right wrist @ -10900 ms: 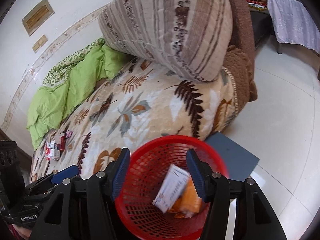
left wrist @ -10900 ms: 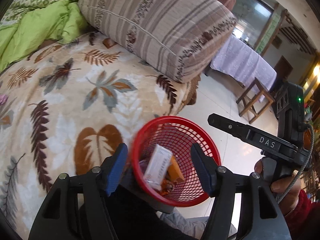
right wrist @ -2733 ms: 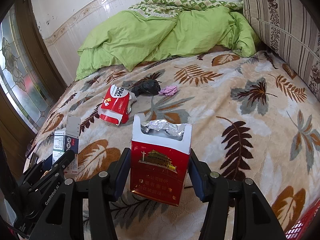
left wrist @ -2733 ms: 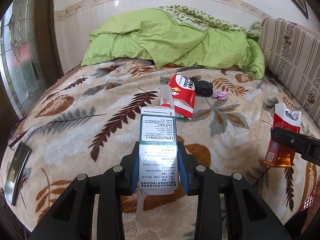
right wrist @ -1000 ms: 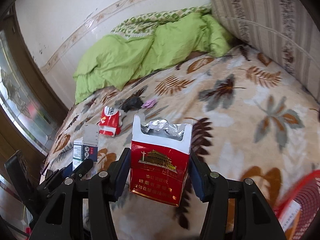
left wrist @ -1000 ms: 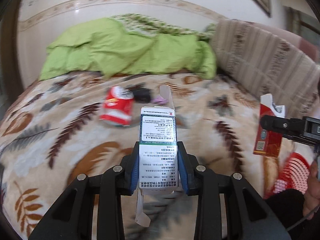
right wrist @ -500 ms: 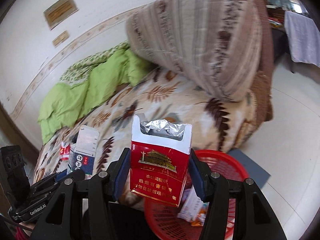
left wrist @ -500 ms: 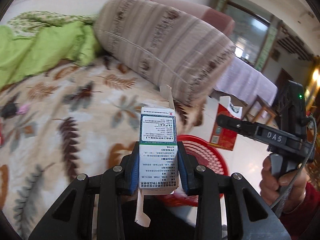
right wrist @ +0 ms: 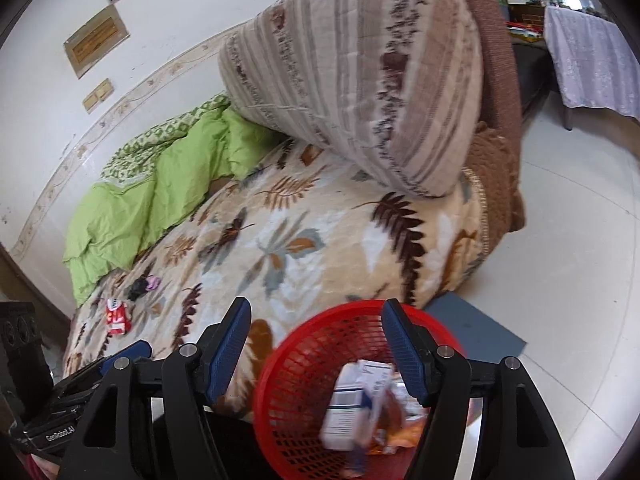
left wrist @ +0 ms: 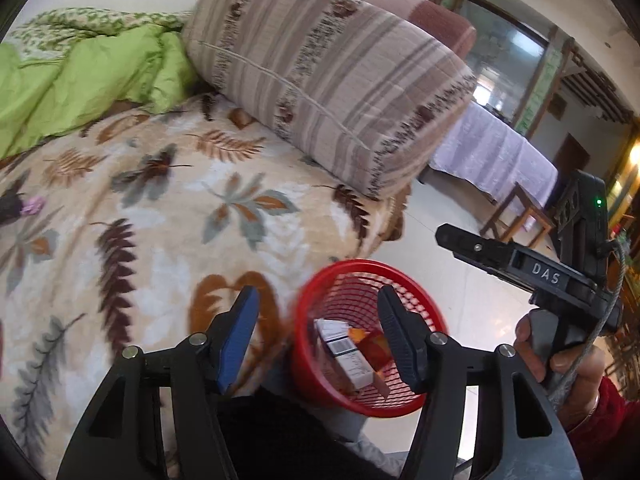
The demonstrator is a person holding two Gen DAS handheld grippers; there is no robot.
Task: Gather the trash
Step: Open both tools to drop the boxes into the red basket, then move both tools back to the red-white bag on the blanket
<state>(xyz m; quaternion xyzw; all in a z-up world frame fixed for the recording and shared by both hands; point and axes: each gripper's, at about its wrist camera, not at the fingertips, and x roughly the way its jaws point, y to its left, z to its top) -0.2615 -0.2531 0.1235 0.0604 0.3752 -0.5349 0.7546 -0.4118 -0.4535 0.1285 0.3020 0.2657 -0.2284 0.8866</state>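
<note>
A red mesh basket (left wrist: 320, 292) (right wrist: 292, 392) stands at the bed's near corner, below both grippers. Inside lie a white medicine box (left wrist: 348, 354) (right wrist: 352, 404) and a red cigarette pack (left wrist: 376, 348), over orange wrappers. My left gripper (left wrist: 318, 338) is open and empty above the basket. My right gripper (right wrist: 316, 354) is open and empty over it too; it also shows at the right of the left wrist view (left wrist: 520, 268). A red snack bag (right wrist: 117, 316), a black scrap (right wrist: 137, 288) and a pink scrap (right wrist: 153, 281) lie far off on the bed.
A leaf-patterned blanket (left wrist: 160, 220) covers the bed. A big striped pillow (left wrist: 320, 80) and a green quilt (left wrist: 80, 80) lie at the back. White tile floor (right wrist: 560, 280) and a grey mat (right wrist: 480, 328) are right of the basket. A covered table (left wrist: 492, 152) stands beyond.
Both grippers have opened. The medicine box left my left gripper and the cigarette pack left my right gripper; both now lie in the red basket.
</note>
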